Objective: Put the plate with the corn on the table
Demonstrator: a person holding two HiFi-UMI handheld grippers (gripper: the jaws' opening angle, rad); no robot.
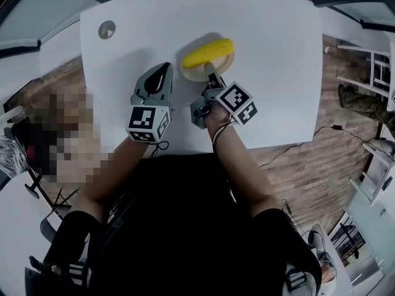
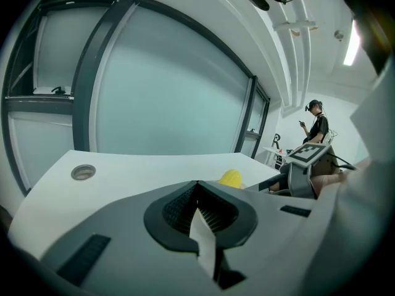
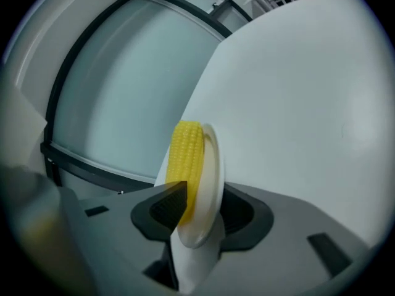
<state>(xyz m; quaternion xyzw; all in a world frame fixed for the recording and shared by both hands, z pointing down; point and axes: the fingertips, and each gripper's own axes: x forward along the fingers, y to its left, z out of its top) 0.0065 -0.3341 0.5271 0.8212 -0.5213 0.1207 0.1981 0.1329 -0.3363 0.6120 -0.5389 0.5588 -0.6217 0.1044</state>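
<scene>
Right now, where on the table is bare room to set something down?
Widest: right half of the table, from the plate with the corn to the right edge. Also the left corner around the grommet. Crowded: centre, where left gripper and right gripper sit by the plate.

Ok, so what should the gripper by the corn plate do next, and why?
Probably slide the right gripper straight back, off the plate. The plate, with the corn on it, looks to be lying flat on the table. The jaws stand apart around its rim rather than pinching it. Pulling back level should avoid nudging it.
</scene>
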